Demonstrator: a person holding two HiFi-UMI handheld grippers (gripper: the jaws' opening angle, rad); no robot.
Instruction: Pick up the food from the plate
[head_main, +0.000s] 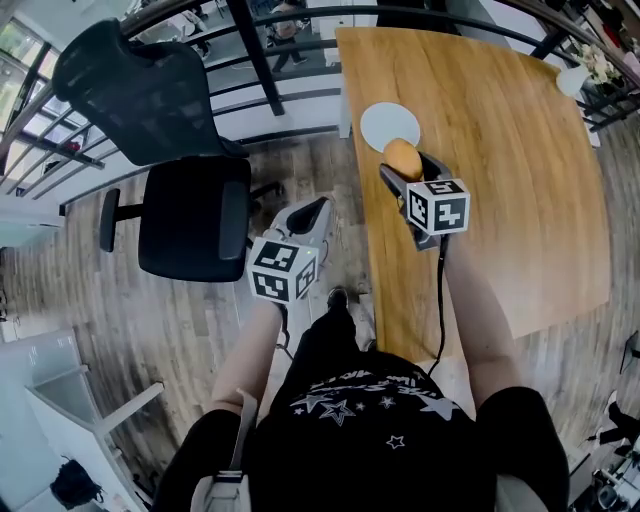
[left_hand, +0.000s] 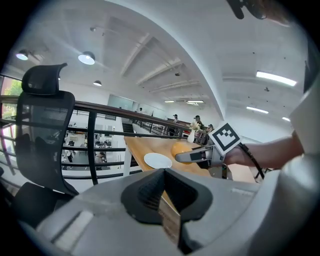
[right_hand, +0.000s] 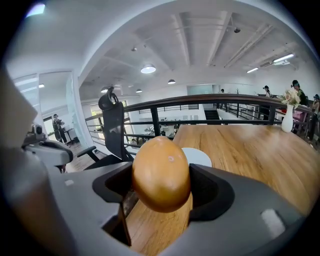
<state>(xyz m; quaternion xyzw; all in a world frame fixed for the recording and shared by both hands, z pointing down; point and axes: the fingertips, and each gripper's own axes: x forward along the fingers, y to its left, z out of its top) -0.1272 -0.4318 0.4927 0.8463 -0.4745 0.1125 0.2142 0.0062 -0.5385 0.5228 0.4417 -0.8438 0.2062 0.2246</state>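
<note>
A smooth golden-brown oval piece of food (head_main: 402, 157) is clamped between the jaws of my right gripper (head_main: 409, 166), held just above the wooden table (head_main: 510, 190). The right gripper view shows the food (right_hand: 161, 172) filling the gap of that gripper (right_hand: 161, 186). Just beyond it lies the white plate (head_main: 386, 124), bare on top, also visible as the plate (right_hand: 201, 157) behind the food. My left gripper (head_main: 317, 209) hangs over the floor left of the table with its jaws together and nothing in them. In its own view that gripper (left_hand: 163, 173) faces the plate (left_hand: 158, 160).
A black office chair (head_main: 170, 150) stands on the wood floor to the left. A dark metal railing (head_main: 262, 62) runs behind the table's far edge. A small white vase (head_main: 572, 78) sits at the table's far right corner. The person's legs are below.
</note>
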